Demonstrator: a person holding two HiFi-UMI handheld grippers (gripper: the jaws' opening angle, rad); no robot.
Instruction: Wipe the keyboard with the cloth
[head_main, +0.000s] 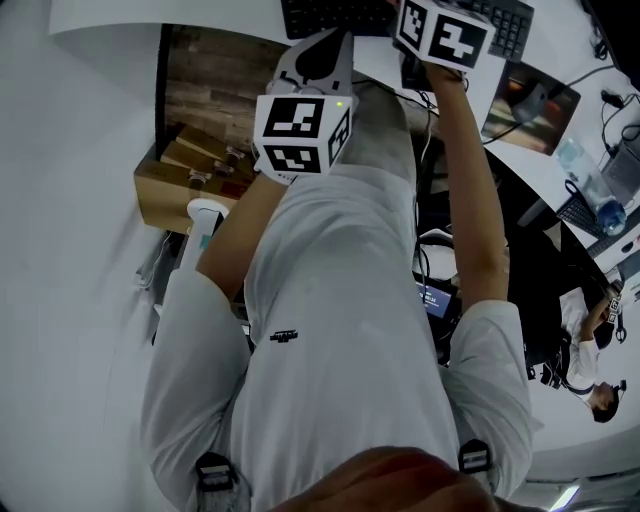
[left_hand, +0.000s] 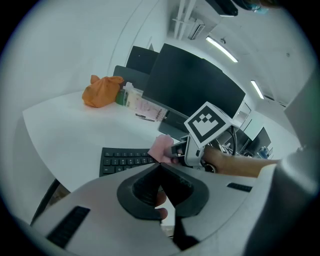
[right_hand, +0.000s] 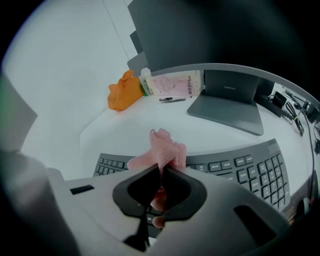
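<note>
Pink cloth (right_hand: 162, 147) is clamped in the right gripper (right_hand: 162, 170) just above the keyboard (right_hand: 250, 167), bunched forward to present a wiping face, while the left gripper (left_hand: 160, 167), jaws together and empty, hangs on the keyboard's near side.

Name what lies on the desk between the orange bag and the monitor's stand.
In the right gripper view, a pale printed packet sits between the orange bag and the monitor stand, with a pen lying before it.
</note>
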